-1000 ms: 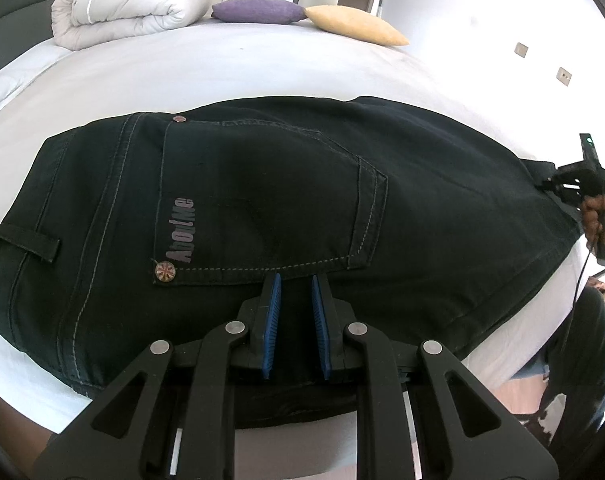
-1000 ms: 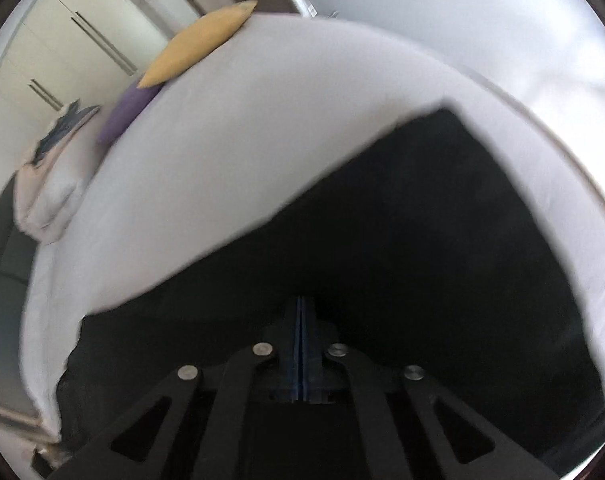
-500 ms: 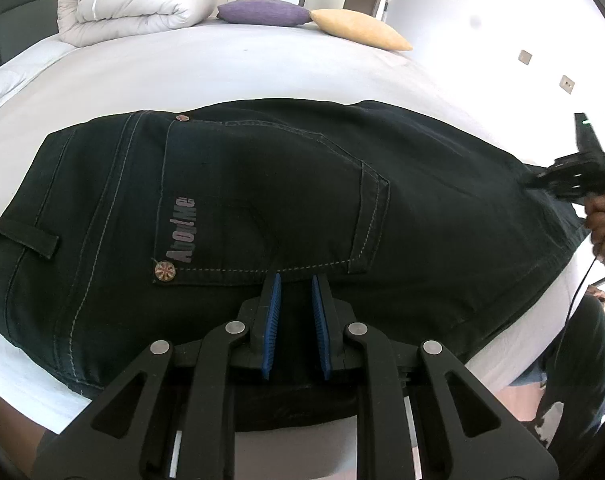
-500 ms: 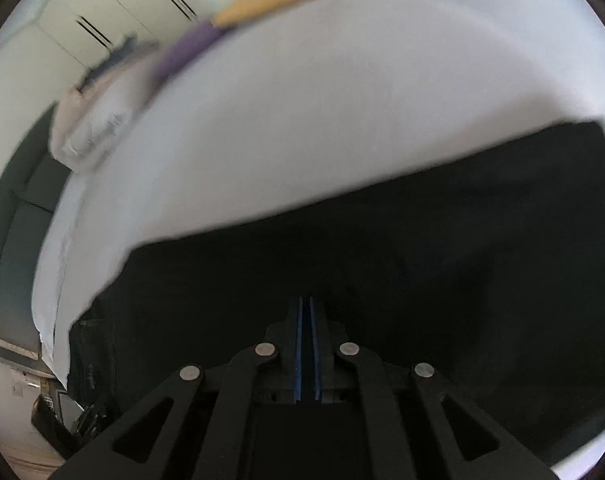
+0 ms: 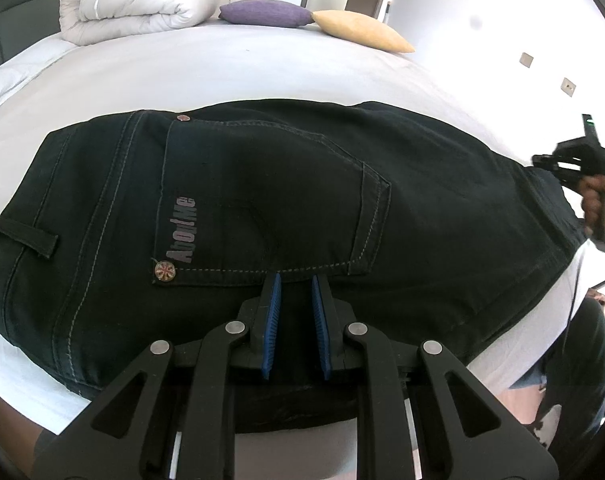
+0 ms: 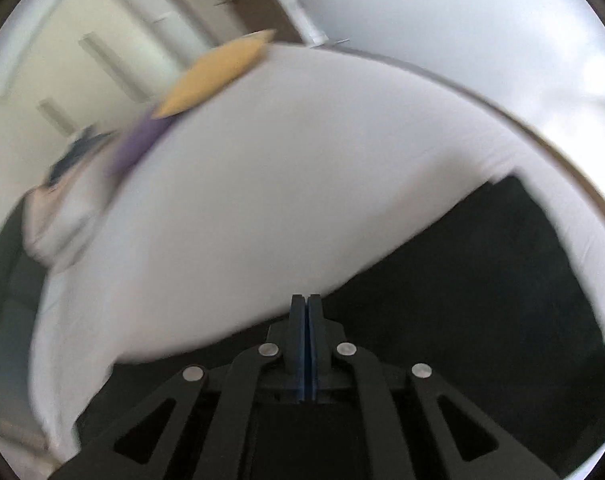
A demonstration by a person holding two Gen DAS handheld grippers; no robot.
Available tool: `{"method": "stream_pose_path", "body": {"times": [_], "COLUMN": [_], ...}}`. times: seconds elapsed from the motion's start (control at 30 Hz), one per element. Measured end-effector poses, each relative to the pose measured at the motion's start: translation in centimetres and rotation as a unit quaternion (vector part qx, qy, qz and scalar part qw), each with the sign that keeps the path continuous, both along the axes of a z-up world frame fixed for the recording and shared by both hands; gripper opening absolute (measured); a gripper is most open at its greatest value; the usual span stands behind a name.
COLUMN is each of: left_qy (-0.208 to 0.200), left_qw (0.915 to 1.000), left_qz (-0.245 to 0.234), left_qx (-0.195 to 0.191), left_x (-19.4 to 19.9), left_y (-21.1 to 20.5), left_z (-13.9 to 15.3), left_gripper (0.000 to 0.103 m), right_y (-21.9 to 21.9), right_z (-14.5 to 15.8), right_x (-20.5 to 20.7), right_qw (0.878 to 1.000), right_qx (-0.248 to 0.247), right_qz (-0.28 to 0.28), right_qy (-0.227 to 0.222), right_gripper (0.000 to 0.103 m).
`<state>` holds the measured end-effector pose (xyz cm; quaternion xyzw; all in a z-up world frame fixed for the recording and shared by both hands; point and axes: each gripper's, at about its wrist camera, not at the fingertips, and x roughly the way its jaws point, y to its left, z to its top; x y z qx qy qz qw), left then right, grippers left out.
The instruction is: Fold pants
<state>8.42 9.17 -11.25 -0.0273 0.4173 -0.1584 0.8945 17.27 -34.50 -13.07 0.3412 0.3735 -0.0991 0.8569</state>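
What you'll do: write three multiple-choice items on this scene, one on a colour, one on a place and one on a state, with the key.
1. The denim pants with a stitched back pocket are: A) red B) black C) white.
2. The purple cushion and yellow cushion lie: A) on the pants B) at the far end of the white bed C) on the floor.
3. The pale quilted duvet is: A) spread flat B) hanging off C) folded into a bundle.
Key: B, the cloth is dark throughout; B, they sit far behind the pants; C, its layers are stacked.
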Motion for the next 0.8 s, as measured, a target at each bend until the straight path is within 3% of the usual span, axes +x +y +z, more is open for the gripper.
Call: {"method": "stream_pose_path", "body": {"times": [0.07, 0.17, 0.2, 0.3, 0.4, 0.53, 0.6, 0.67, 0.8], "left_qy": [-0.002, -0.002, -0.001, 0.003, 0.004, 0.011, 0.012, -0.017, -0.030], "left_qw": [1.0000, 0.9999, 0.9999, 0.9999, 0.9999, 0.9996, 0.9993, 0.9998, 0.9969], "left_qz": [0.003, 0.002, 0.000, -0.002, 0.005, 0.012, 0.018, 0.003, -0.073], "left_qx": [0.005, 0.012, 0.012, 0.012, 0.010, 0.021, 0.029, 0.012, 0.002], "left_x": [-0.1, -0.3, -0.4, -0.3, -0.2, -0.2, -0.1, 0.2, 2.5], "left_y": [-0.3, -0.5, -0.6, -0.8, -1.0, -1.4, -2.1, -3.9, -10.8], "left_z": [0.0, 0.0, 0.1, 0.2, 0.2, 1.0, 2.3, 4.6, 6.8], "left_gripper": [0.016, 0.016, 0.016, 0.016, 0.016, 0.016, 0.016, 0.016, 0.016], "right_y": [2.9, 4.8, 4.3, 0.7, -2.4, -7.1, -6.5, -5.2, -5.3], "right_z": [-0.5, -3.6, -4.9, -6.5, -6.5, -6.7, -6.6, -6.5, -7.2], "right_x": [-1.3, -3.0, -3.5, -5.4, -7.8, -11.0, -10.6, -9.9, -9.8], "right_qw": [0.997, 0.992, 0.992, 0.991, 0.995, 0.987, 0.990, 0.995, 0.992], "right_qx": [0.027, 0.054, 0.062, 0.117, 0.094, 0.104, 0.082, 0.027, 0.043], "right_qz": [0.075, 0.113, 0.104, 0.059, -0.006, -0.096, -0.084, -0.076, -0.088], "right_qy": [-0.009, 0.011, 0.016, -0.018, -0.039, -0.075, -0.072, -0.066, -0.075], "right_gripper": [0.011, 0.013, 0.000, 0.000, 0.000, 0.000, 0.000, 0.000, 0.000]}}
